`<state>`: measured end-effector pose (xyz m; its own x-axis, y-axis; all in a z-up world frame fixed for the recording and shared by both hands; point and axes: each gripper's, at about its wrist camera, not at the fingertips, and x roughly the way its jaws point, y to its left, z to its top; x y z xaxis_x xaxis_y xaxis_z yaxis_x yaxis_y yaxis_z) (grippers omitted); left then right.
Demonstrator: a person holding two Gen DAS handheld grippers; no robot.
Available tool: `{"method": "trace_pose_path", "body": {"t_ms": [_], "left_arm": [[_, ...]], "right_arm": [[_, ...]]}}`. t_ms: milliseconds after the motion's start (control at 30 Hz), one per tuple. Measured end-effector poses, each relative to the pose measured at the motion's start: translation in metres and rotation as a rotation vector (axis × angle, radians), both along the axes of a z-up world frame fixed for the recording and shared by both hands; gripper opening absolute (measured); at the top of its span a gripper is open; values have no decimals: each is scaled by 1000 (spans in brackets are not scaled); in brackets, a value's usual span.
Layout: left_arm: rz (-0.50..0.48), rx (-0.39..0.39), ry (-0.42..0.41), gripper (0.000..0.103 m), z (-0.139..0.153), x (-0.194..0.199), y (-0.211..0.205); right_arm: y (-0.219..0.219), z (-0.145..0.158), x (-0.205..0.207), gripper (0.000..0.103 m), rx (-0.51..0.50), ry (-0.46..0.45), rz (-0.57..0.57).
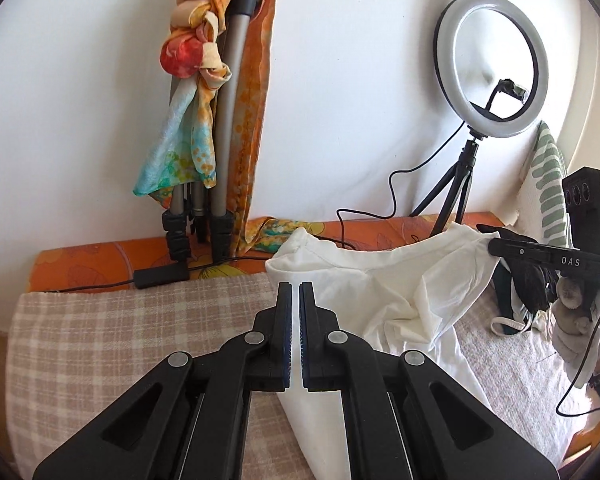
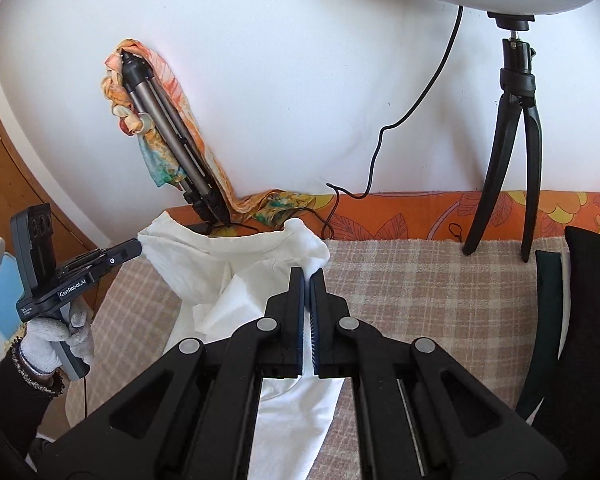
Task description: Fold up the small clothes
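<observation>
A white garment (image 1: 384,300) is being held up at its top edge above a checked blanket (image 1: 120,340), with its lower part draped down onto the blanket. One top corner (image 1: 296,252) is being pinched by the left tool (image 1: 295,312), whose two sides are being kept together on the cloth. The opposite corner (image 2: 314,256) is being clamped in the same way by the right tool (image 2: 307,304), with white fabric showing in the narrow slit between its sides. In the right wrist view the garment (image 2: 236,280) is being stretched between the two tools, its neckline sagging slightly in between.

Behind the garment an orange patterned cover (image 1: 100,260) is lying along the foot of a white wall. A folded tripod (image 1: 224,120) is leaning against that wall, wrapped in colourful scarves (image 1: 192,60). A ring light (image 1: 492,60) on a small black stand (image 1: 456,188) is standing further right, with its black cable (image 1: 364,216) trailing across the cover just behind the garment. A green striped pillow (image 1: 548,184) is propped at the right edge. Dark clothes (image 2: 580,320) are lying on the blanket to the right of the garment.

The left tool's handle is being gripped by a hand in a white glove (image 2: 60,340), seen in the right wrist view. The right hand's glove (image 1: 580,336) is partly seen in the left wrist view.
</observation>
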<state>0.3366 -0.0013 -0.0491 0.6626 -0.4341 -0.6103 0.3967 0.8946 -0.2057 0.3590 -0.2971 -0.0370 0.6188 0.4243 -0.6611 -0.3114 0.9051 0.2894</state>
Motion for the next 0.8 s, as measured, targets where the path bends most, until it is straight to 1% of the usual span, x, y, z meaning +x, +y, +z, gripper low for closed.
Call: {"method": "trace_pose_path", "body": {"t_ms": [133, 200, 333, 400, 433, 500, 567, 600, 633, 667, 700, 733, 800], "left_arm": [[-9, 9, -18, 2, 12, -47, 6], [-11, 9, -28, 2, 14, -73, 9], [-17, 13, -21, 2, 7, -120, 14], [-35, 41, -4, 2, -2, -138, 15], [-39, 44, 10, 2, -5, -143, 15], [-36, 32, 45, 2, -14, -147, 18], [-16, 37, 74, 2, -18, -143, 19], [-16, 26, 95, 3, -19, -138, 21], [-18, 13, 112, 4, -19, -132, 22], [-12, 9, 114, 4, -18, -125, 23], [-1, 8, 111, 5, -17, -116, 24], [6, 2, 111, 8, -17, -109, 26], [9, -29, 129, 17, -18, -85, 28]], "right_arm": [[7, 13, -52, 3, -27, -13, 16], [6, 16, -78, 3, -22, -13, 21], [9, 15, -124, 3, -41, -20, 29], [11, 6, -141, 3, -78, -6, 33], [12, 2, -146, 3, -96, 3, 35], [15, -8, -153, 3, -101, 29, 61], [20, -12, -155, 4, -137, 31, 75], [23, -11, -153, 4, -159, 28, 80], [27, -11, -150, 9, -187, 22, 84], [31, -11, -145, 16, -218, 17, 91], [34, -11, -139, 45, -243, 7, 100], [37, -11, -133, 63, -266, -20, 104], [47, -15, -118, 63, -337, -58, 125]]}}
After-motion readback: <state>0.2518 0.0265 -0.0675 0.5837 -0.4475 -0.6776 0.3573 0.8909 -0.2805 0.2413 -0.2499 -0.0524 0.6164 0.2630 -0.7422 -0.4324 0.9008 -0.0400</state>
